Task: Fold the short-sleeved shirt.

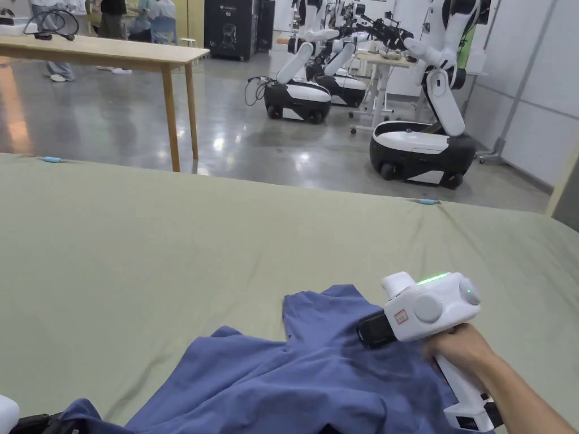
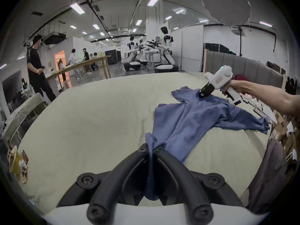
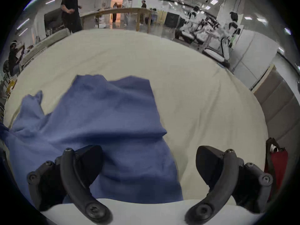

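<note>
Left gripper view: my left gripper (image 2: 150, 149) pinches the crumpled blue cotton short-sleeved shirt (image 2: 191, 121); my right gripper (image 3: 149, 162), jaws apart, hovers above it. I'm spreading it; next, grip its far-right edge.

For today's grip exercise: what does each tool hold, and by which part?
Left tool is shut on a bunched edge of the crumpled blue fabric shirt. Right tool is open above it, holding nothing.

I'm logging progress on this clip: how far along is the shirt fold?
Done: the blue shirt lies on the green sheet, still rumpled, with no fold visible. In hand: the left gripper is shut on a bunched edge of it; the right gripper is open over the fabric. Left: flattening and every fold.
</note>
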`<state>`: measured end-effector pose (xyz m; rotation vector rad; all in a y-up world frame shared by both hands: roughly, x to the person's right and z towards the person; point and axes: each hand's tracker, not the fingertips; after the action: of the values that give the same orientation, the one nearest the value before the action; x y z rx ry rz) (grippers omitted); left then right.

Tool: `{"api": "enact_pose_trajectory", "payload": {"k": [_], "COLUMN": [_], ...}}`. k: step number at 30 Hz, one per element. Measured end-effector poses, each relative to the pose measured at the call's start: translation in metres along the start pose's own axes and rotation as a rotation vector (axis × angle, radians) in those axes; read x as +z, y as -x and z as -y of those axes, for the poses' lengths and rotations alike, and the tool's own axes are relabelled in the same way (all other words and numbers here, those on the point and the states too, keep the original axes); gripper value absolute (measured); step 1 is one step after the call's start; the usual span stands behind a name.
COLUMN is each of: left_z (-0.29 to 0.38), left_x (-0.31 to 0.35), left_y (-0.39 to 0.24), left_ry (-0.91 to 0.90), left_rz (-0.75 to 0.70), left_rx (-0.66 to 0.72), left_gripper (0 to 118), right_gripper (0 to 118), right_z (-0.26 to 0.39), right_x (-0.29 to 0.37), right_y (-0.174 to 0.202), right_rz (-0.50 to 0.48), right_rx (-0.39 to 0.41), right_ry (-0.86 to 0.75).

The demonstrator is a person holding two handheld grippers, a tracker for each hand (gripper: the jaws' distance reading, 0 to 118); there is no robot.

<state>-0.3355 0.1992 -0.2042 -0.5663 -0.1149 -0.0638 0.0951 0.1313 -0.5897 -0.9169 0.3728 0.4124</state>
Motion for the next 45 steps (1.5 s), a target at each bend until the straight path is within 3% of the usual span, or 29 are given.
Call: {"api": "enact_pose_trajectory", "payload": {"k": [2, 4, 5, 7, 8, 9, 13, 16, 21, 28, 32, 35, 38, 45], "left_z": [-0.002, -0.002, -0.003, -0.004, -0.004, -0.005, -0.008, -0.014, -0.037, -0.089, -0.153, -0.218, -0.293, -0.45], "left_x": [0.001, 0.002, 0.002, 0.002, 0.001, 0.0, -0.006, -0.006, -0.001, 0.0, 0.004, 0.019, 0.041, 0.063], "left_y": [0.0, 0.002, 0.003, 0.003, 0.003, 0.002, 0.002, 0.0, 0.0, -0.015, -0.012, -0.009, -0.004, 0.02], "left_ry": [0.003, 0.004, 0.002, 0.004, 0.005, 0.005, 0.007, -0.017, -0.066, -0.16, -0.251, -0.339, -0.42, -0.509], "left_rz": [-0.012, -0.015, -0.014, -0.009, -0.012, -0.015, -0.016, -0.039, -0.002, 0.048, 0.097, 0.057, 0.033, -0.081], "left_rx": [-0.016, -0.021, -0.017, -0.007, -0.005, -0.004, 0.006, -0.001, 0.018, 0.069, 0.144, 0.12, 0.106, 0.139], "left_gripper": [0, 0, 0, 0, 0, 0, 0, 0, 0, 0, 0, 0, 0, 0], "right_gripper": [103, 83, 83, 71, 46, 5, 3, 3, 3, 3, 3, 3, 3, 3], "right_z": [0.001, 0.004, 0.007, 0.013, 0.017, 0.019, 0.034, 0.061, 0.124, 0.161, 0.122, 0.076, 0.017, -0.118], "right_x": [-0.008, -0.005, 0.002, 0.012, 0.017, 0.018, 0.033, 0.086, 0.198, 0.286, 0.32, 0.365, 0.421, 0.523], "right_y": [-0.003, -0.007, -0.004, 0.0, 0.002, 0.002, 0.018, 0.021, 0.026, 0.022, 0.004, -0.009, -0.022, -0.074], "right_rz": [-0.056, -0.113, -0.135, -0.114, -0.108, -0.182, -0.089, -0.11, -0.062, 0.009, 0.058, 0.122, 0.203, 0.343], "right_rx": [-0.001, -0.064, -0.073, -0.041, -0.025, -0.041, 0.004, -0.084, -0.207, -0.264, -0.254, -0.238, -0.163, -0.231], "right_ry": [0.046, 0.034, 0.024, -0.013, -0.03, -0.039, -0.064, -0.236, -0.478, -0.635, -0.727, -0.843, -0.944, -1.044]}}
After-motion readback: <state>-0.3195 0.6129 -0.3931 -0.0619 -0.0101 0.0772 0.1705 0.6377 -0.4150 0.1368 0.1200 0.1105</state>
